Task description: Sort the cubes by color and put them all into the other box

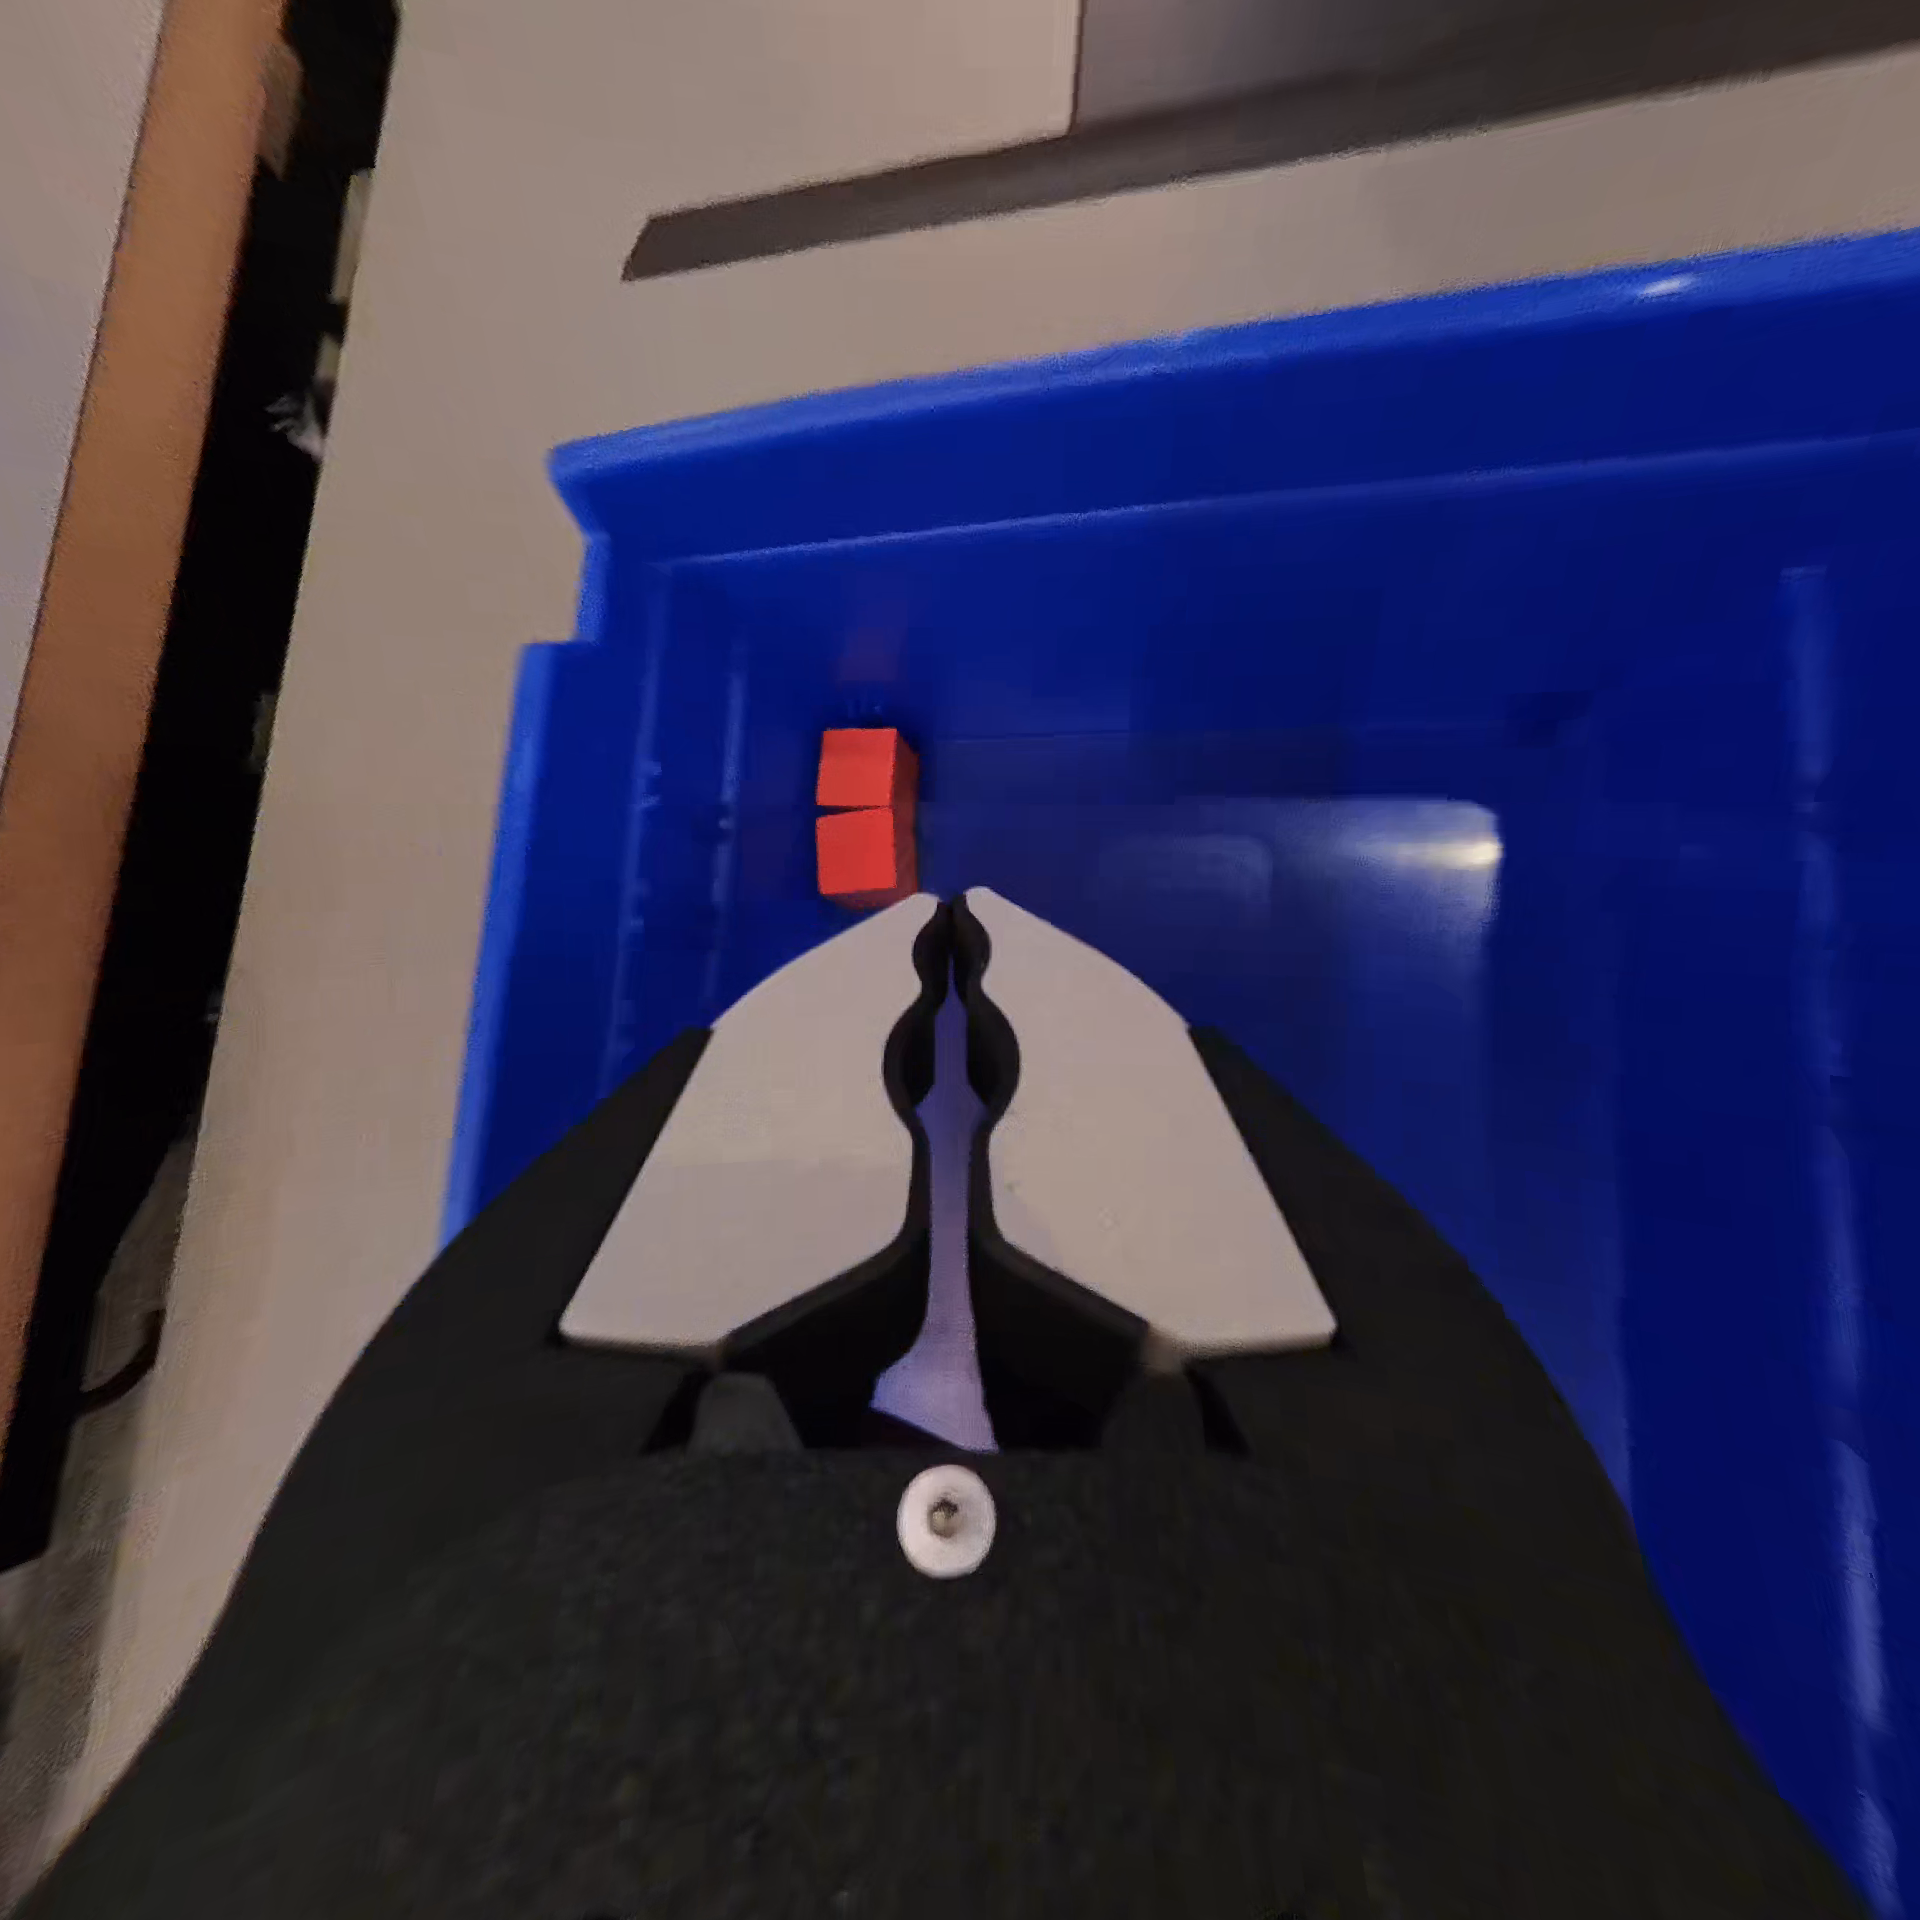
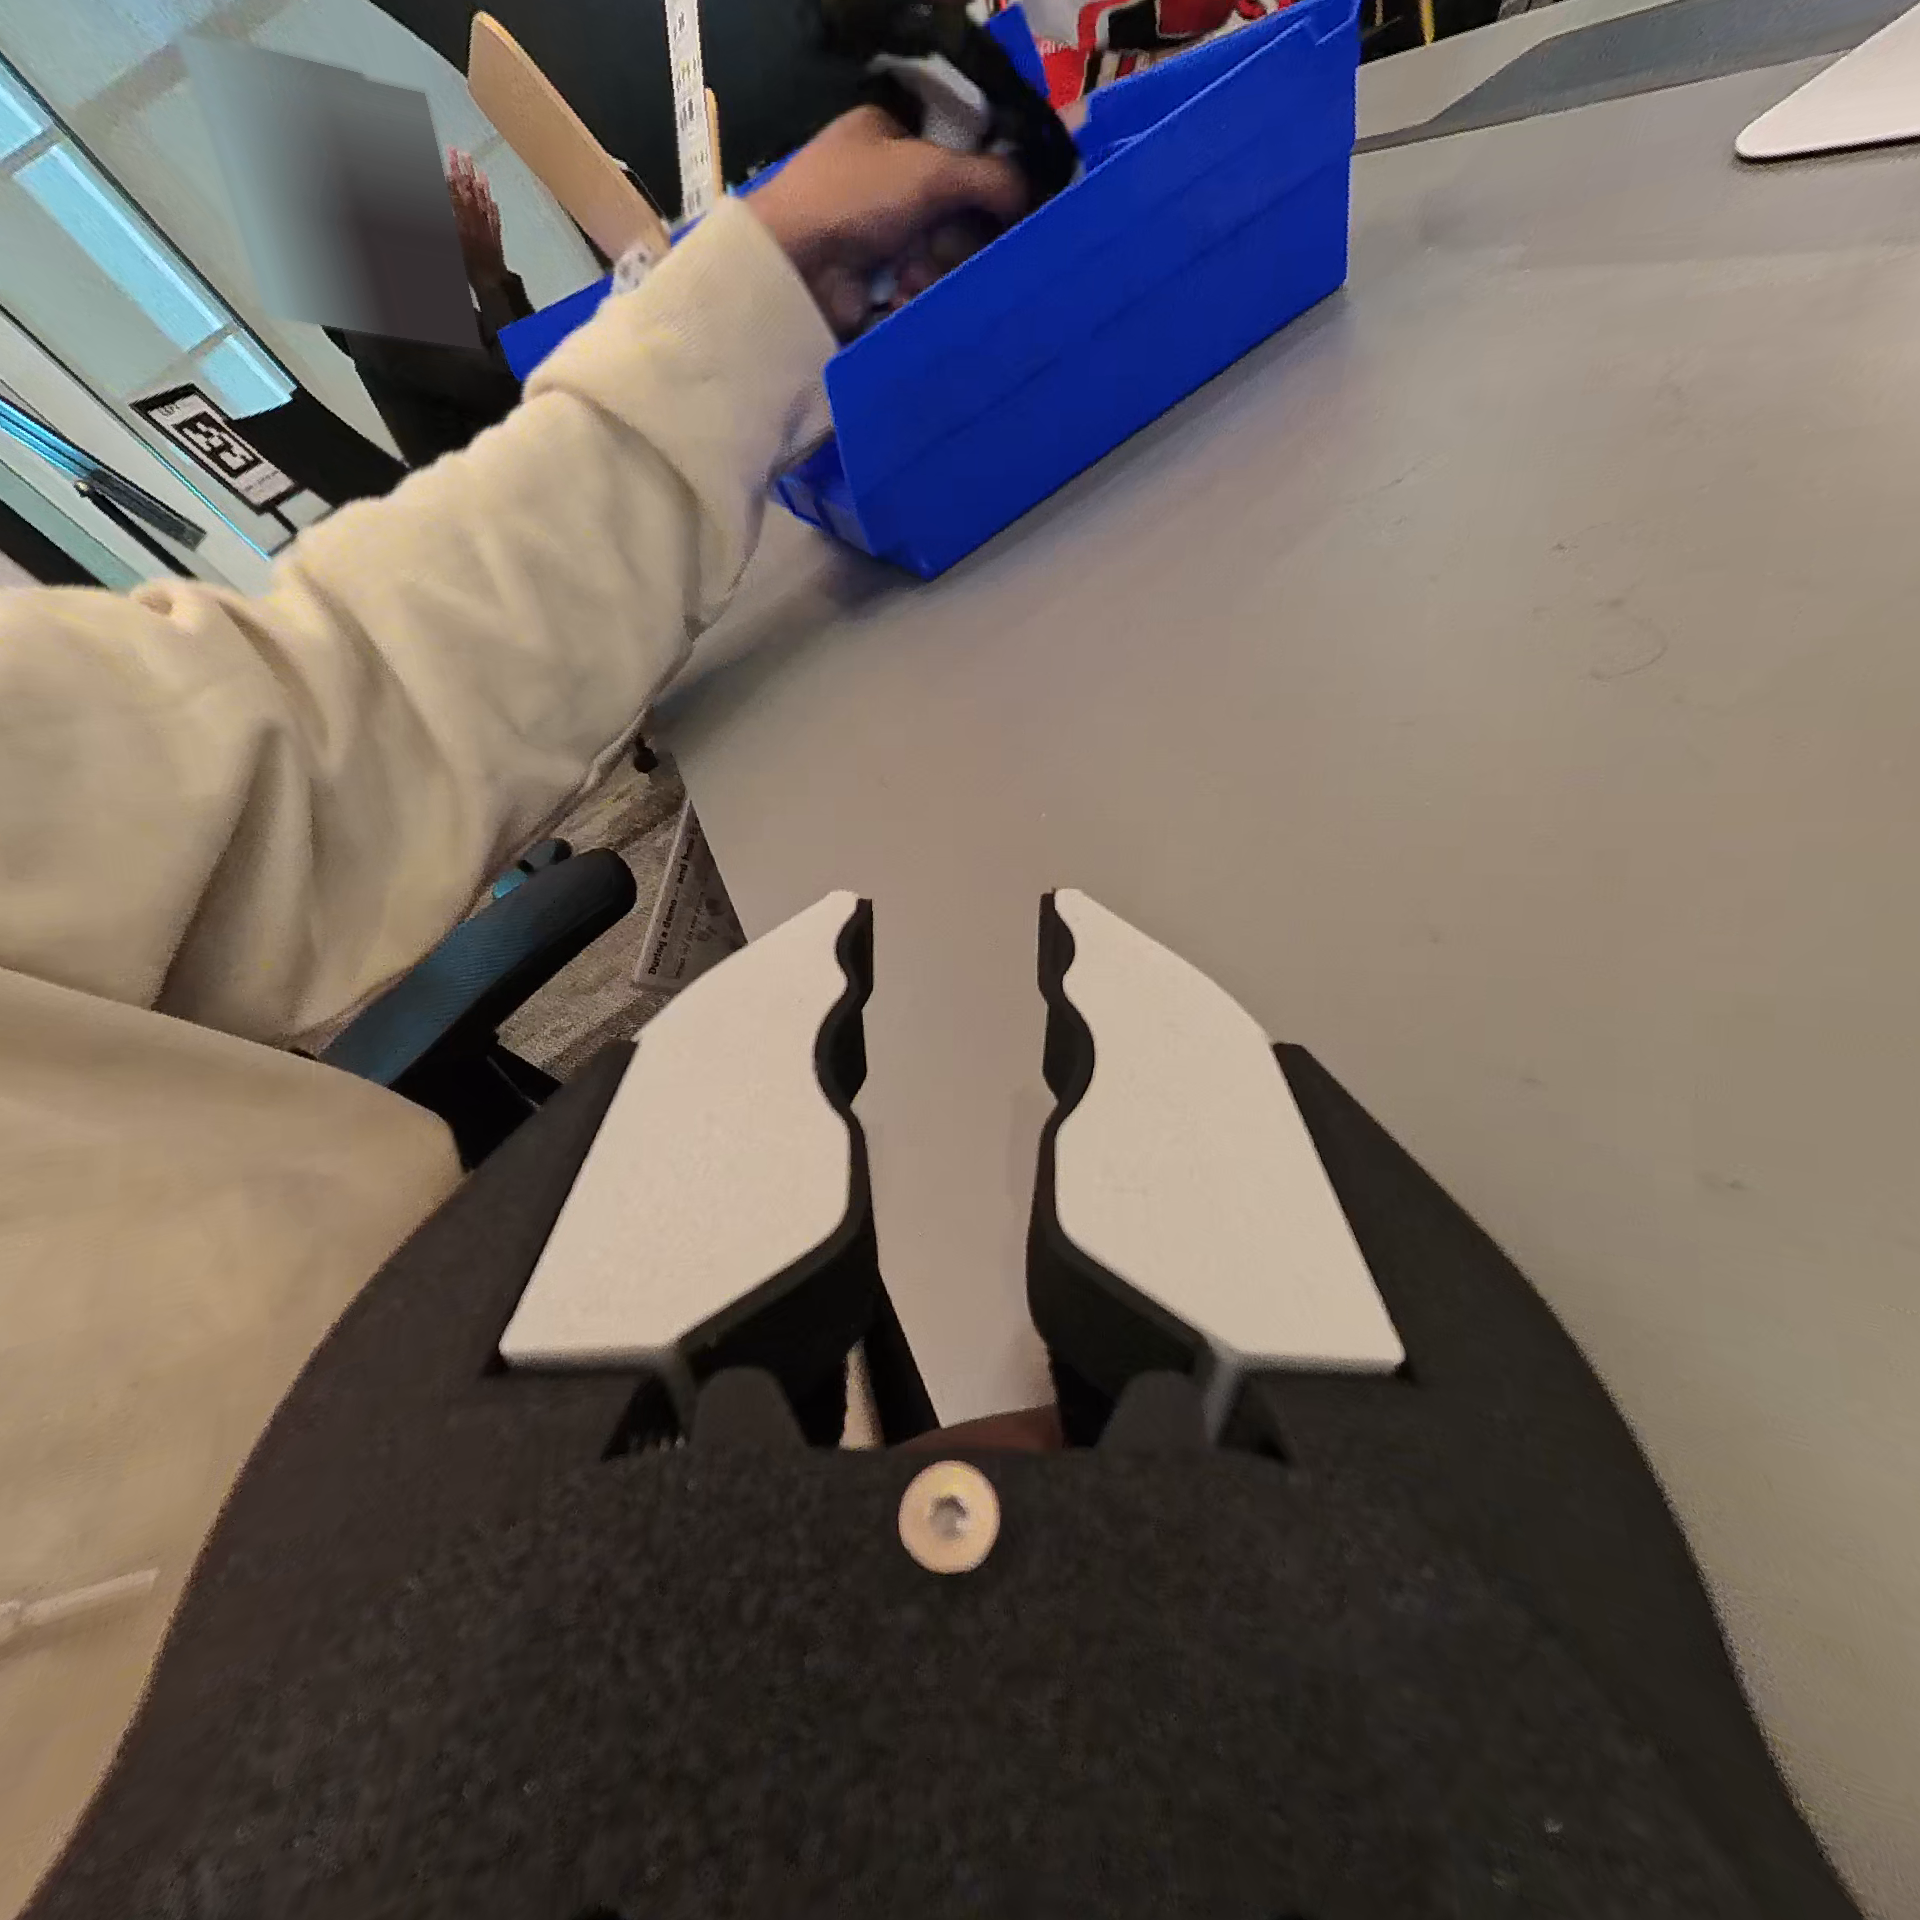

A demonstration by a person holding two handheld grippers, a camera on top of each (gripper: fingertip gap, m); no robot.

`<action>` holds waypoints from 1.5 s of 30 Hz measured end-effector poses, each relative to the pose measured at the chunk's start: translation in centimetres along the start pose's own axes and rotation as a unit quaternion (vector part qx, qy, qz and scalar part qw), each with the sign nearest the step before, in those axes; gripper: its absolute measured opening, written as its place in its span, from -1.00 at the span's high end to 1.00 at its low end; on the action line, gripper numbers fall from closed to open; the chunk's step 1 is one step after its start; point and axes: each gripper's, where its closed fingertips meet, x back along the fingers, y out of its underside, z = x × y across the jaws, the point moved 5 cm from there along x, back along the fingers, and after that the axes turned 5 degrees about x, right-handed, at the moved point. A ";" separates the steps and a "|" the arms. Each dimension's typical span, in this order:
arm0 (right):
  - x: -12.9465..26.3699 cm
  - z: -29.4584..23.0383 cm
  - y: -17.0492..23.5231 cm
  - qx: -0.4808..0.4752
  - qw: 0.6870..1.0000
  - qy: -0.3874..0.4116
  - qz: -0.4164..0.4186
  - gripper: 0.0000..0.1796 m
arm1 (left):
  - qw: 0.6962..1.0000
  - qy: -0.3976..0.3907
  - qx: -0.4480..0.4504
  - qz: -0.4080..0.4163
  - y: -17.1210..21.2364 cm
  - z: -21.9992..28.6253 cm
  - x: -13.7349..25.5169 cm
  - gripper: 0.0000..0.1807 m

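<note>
In the left wrist view, two red cubes [image 1: 862,812] lie side by side, touching, on the floor of a blue box [image 1: 1351,644], near its left wall. My left gripper [image 1: 956,904] hovers over the box just right of the nearer cube, with its jaws shut and nothing between them. In the right wrist view, my right gripper [image 2: 956,914] is open and empty above the grey table [image 2: 1455,831], near its front edge. The blue box also shows in the right wrist view [image 2: 1091,343], far ahead, with a hand [image 2: 883,208] in a cream sleeve reaching into it.
A dark strip [image 1: 1143,177] lies on the table beyond the box. A brown edge [image 1: 135,520] runs along the left. In the right wrist view, the cream sleeve [image 2: 364,675] crosses the left side, a chair armrest [image 2: 499,956] sits below it, and a white stand base [image 2: 1839,104] is far right. About 50 cm separates my left fingertips from my right.
</note>
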 end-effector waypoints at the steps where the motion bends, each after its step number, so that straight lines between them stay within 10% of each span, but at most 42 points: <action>1: 0.1 0.1 0.0 -0.003 1.000 0.001 0.002 0.67 | 1.000 0.019 0.006 0.015 0.1 -0.3 1.3 1.00; 6: 0.0 0.4 -0.1 -0.017 1.000 0.000 0.002 0.67 | 0.998 0.049 0.005 0.042 0.3 -0.7 4.1 0.81; 17: -0.4 0.2 0.1 -0.007 1.000 -0.004 -0.006 0.69 | 0.989 -0.054 0.115 -0.073 0.6 -0.6 -4.8 0.43; 30: -0.2 -0.1 0.2 -0.010 1.000 -0.023 -0.013 0.69 | 0.988 0.010 0.149 -0.033 1.3 -0.4 -6.9 0.74; 45: 0.3 0.8 -0.4 -0.047 0.998 -0.028 0.019 0.71 | 0.937 0.266 -0.041 0.223 4.1 2.7 10.6 0.75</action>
